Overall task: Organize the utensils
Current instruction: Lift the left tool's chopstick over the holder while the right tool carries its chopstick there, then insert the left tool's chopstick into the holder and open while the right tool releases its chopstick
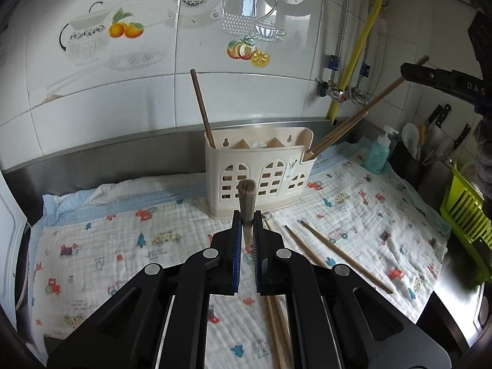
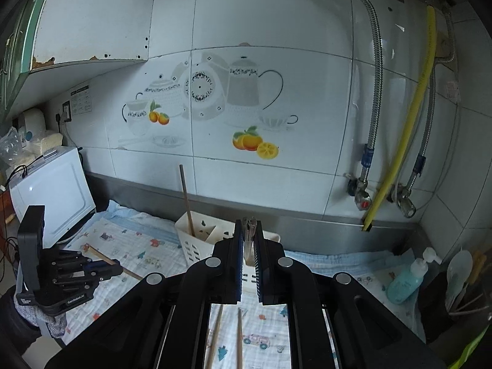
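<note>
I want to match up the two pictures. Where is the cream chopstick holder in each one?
Left wrist view: the cream chopstick holder stands in the middle, on the printed cloth, just beyond the left gripper.
Right wrist view: the holder sits low, left of middle, partly hidden behind the right gripper.
Shared landmark: the yellow hose on the tiled wall.

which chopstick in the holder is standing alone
The dark brown chopstick in the holder's left end compartment. It stands by itself, leaning slightly left, while the lighter chopsticks at the right end are bunched together and slant far right.
</note>
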